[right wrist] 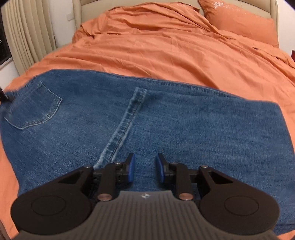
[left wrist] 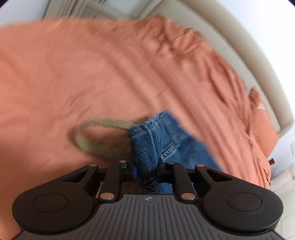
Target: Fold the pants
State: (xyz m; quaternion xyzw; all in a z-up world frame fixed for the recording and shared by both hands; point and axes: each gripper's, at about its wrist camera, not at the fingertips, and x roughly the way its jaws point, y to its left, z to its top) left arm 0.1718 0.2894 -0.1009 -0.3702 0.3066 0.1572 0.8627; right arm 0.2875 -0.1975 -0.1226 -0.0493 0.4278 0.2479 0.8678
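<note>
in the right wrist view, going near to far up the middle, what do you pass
right gripper → jeans → orange duvet → beige headboard

Ahead of me an orange duvet [right wrist: 156,48] covers the bed, 1 orange pillow [right wrist: 239,20] against a beige headboard [right wrist: 88,13]; cream curtains [right wrist: 24,37] hang left.

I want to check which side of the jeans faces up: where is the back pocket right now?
In the right wrist view, the stitched back pocket lies at the far left of the blue denim jeans, left of the centre seam, on the orange bedspread.
</note>
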